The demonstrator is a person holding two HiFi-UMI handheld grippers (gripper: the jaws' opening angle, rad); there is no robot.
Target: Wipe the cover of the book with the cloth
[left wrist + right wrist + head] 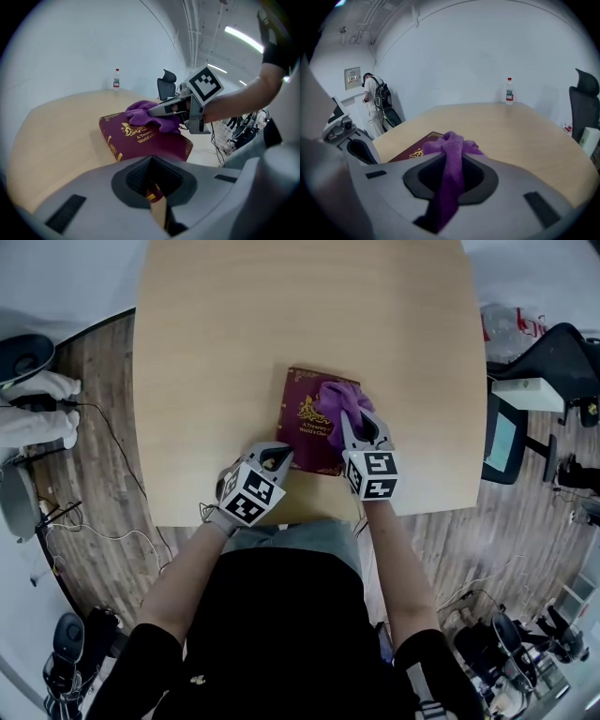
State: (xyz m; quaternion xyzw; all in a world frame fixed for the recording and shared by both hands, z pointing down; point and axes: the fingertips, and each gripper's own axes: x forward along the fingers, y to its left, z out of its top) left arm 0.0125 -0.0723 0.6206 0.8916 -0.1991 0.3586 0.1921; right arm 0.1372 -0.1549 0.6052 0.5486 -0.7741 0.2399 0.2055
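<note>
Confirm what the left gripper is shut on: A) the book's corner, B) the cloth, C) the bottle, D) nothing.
A: the left gripper has its fingers pinched on the maroon-and-gold corner of the book; the cloth is in the right gripper.

Wooden table [234, 352], water bottle [509, 90], office chair [166, 85]

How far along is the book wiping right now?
Done: right tongs clamp the cloth, left tongs pin the book by its near corner. In hand: cloth lies on the cover's far right part. Left: sweeping the rest of the cover, though wiped areas don't show.
</note>
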